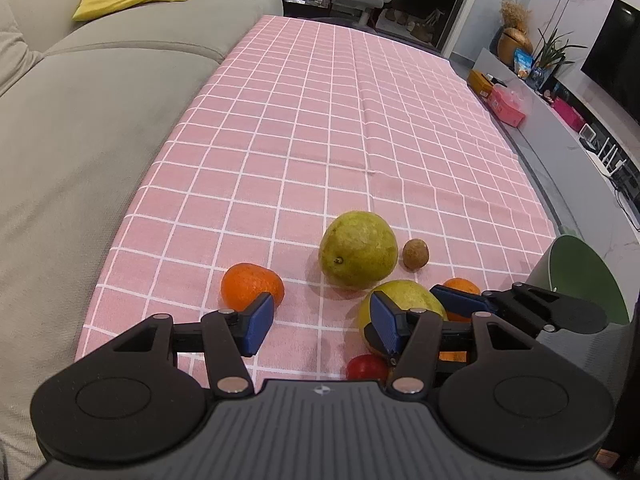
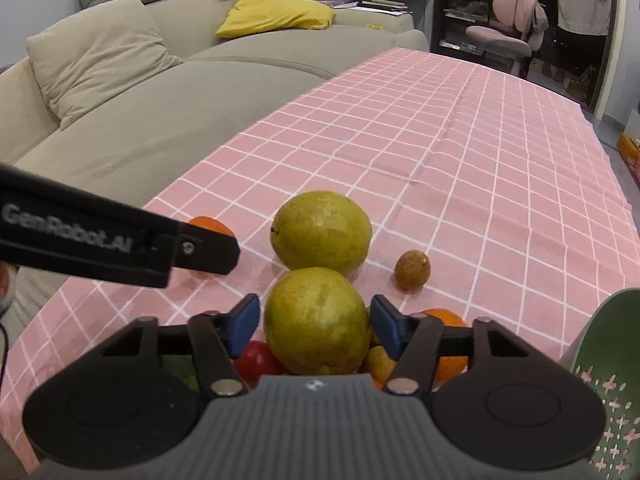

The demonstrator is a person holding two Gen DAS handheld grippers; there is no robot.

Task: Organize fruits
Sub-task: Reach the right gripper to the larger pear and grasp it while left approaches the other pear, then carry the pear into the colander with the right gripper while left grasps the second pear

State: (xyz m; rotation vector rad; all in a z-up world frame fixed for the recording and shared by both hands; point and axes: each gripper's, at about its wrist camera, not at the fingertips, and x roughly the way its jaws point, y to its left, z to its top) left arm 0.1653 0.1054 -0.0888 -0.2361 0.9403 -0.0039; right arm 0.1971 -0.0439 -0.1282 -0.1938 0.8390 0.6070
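Observation:
Several fruits lie on the pink checked tablecloth (image 1: 320, 140). My left gripper (image 1: 322, 322) stands open over bare cloth, with an orange (image 1: 250, 284) just outside its left finger. Ahead of it lie a large green pear (image 1: 358, 248) and a small brown fruit (image 1: 416, 254). My right gripper (image 2: 315, 324) is open around a second green pear (image 2: 316, 320); its blue pads sit close to the pear's sides and no firm press shows. A red tomato (image 2: 258, 360), a small yellowish fruit (image 2: 380, 360) and another orange (image 2: 450, 320) crowd beneath it.
A green perforated basket (image 2: 608, 360) stands at the table's right edge, also visible as the basket (image 1: 584, 276) in the left wrist view. A beige sofa (image 1: 100, 140) runs along the table's left side. A black finger (image 2: 208, 254) of the left gripper crosses in front of the far orange.

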